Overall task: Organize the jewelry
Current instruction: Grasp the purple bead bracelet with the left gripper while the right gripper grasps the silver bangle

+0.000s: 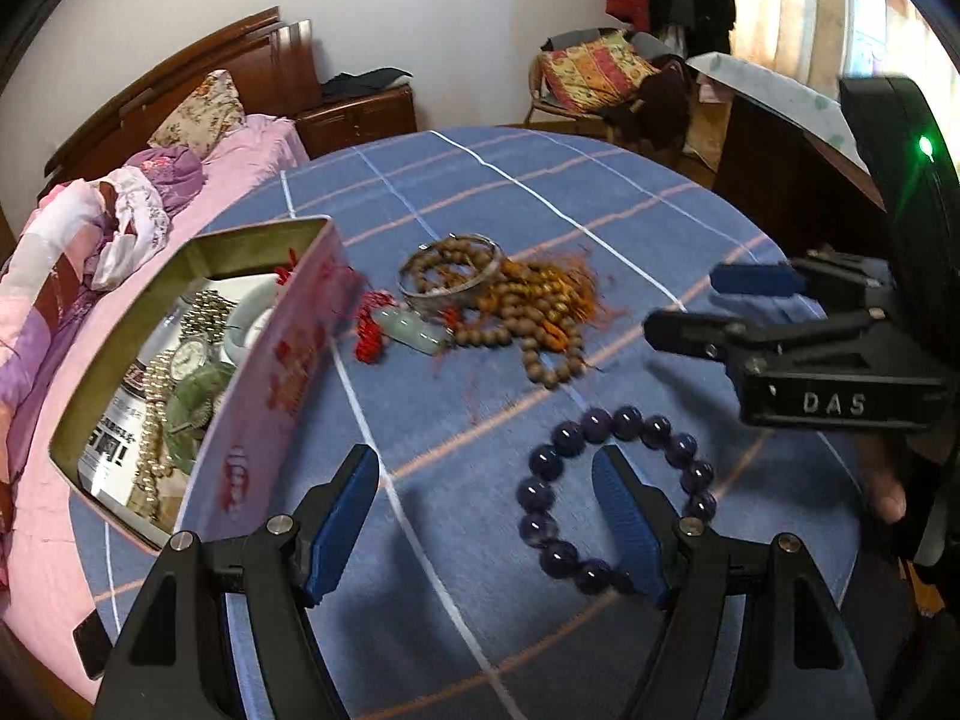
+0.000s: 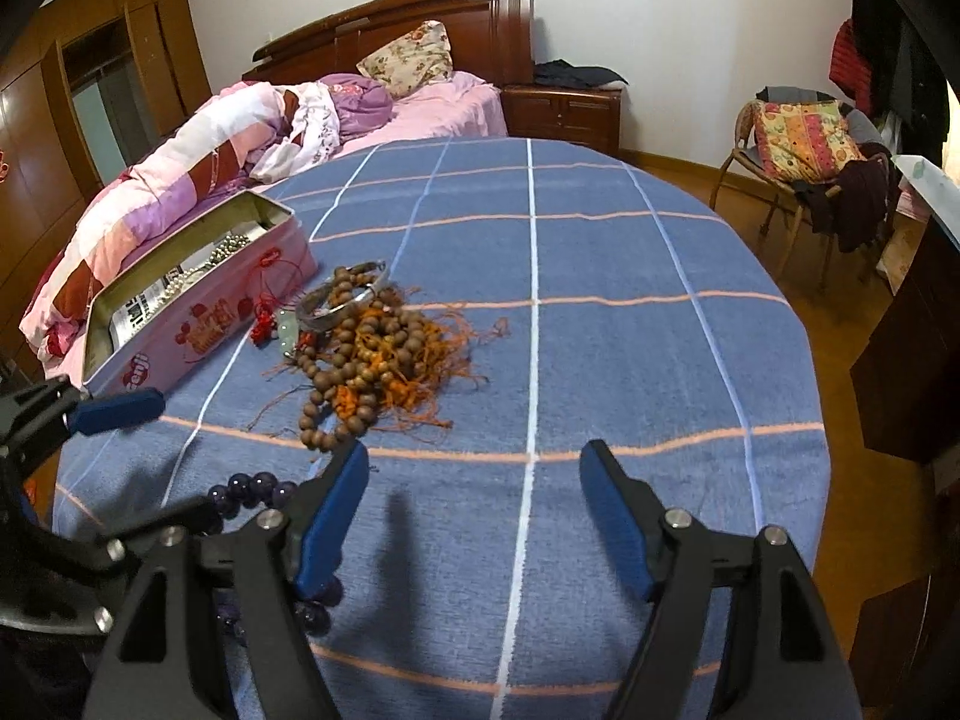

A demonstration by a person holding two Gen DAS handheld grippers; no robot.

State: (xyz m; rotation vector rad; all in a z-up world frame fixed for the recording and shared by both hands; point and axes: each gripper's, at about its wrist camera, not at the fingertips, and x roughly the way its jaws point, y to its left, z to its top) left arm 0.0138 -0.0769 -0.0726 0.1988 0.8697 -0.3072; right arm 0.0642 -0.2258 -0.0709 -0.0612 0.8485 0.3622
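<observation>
A dark purple bead bracelet (image 1: 618, 492) lies on the blue checked cloth; my left gripper (image 1: 486, 468) is open, its right finger inside the ring, its left finger outside. Part of the bracelet shows in the right wrist view (image 2: 252, 489). A pile of brown wooden beads with orange cords (image 1: 528, 312) (image 2: 372, 360), a silver bangle (image 1: 450, 270) (image 2: 342, 300) and a jade pendant on red cord (image 1: 414, 330) lie beyond. A pink tin (image 1: 264, 384) (image 2: 198, 312) at left holds pearls, a watch and jade. My right gripper (image 2: 474, 462) (image 1: 690, 306) is open and empty.
The round table (image 2: 600, 240) has a blue checked cloth. A bed with pink bedding (image 2: 240, 138) lies behind the tin. A wooden nightstand (image 2: 564, 108), a chair with cushion (image 2: 804, 144) and a dark cabinet (image 2: 912, 348) stand around.
</observation>
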